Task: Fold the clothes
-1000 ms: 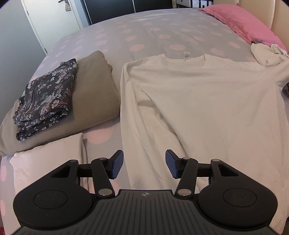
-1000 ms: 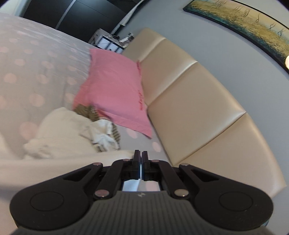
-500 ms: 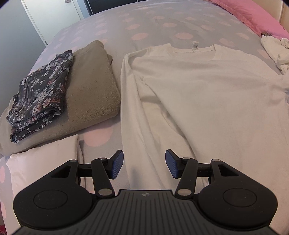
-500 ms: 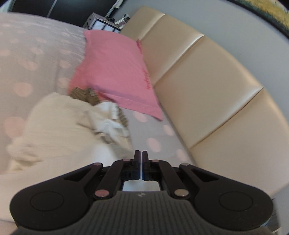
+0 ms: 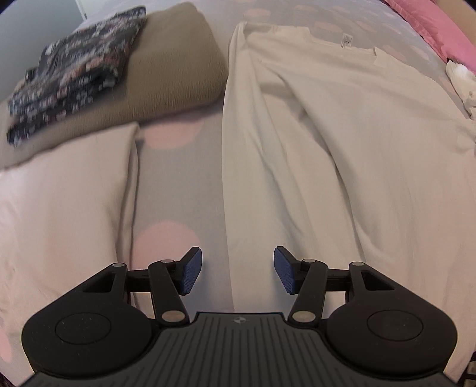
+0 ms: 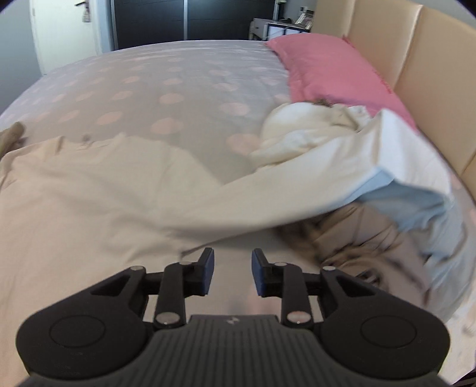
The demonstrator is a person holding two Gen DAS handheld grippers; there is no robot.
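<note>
Where the left wrist view reaches its edges, much is cut off: the white shirt [image 5: 342, 143] runs out of frame at the right and bottom, and its hem lies hidden behind the tool body. That shirt is spread flat on the bed [image 5: 178, 190], neck label toward the far side, one long sleeve folded along its left edge. A floral garment [image 5: 74, 68], blurred, sits folded on a folded brown blanket [image 5: 175, 62]; a pale pillow [image 5: 62, 208] lies nearer, partly cropped. A pink pillow [image 5: 440, 26] and a bit of crumpled white cloth [image 5: 461, 80] show only at the far right. The left tool [image 5: 237, 271] is spread about halfway, nothing between its blue pads, poised over the shirt's left edge and the bare sheet; contact cannot be confirmed.

Seen from the right wrist, motion blur smears most of the scene. The shirt's [image 6: 89, 202] right sleeve stretches toward the headboard [image 6: 416, 68], its end raised off the sheet and blurred. A crumpled pile of clothes [image 6: 300, 131] lies against the pink pillow [image 6: 333, 71]. A tan, streaked mass below the sleeve cannot be identified. The right tool [image 6: 232, 272] has just been opening; its pads stand moderately apart and empty, over bare sheet just beside the shirt's edge.
</note>
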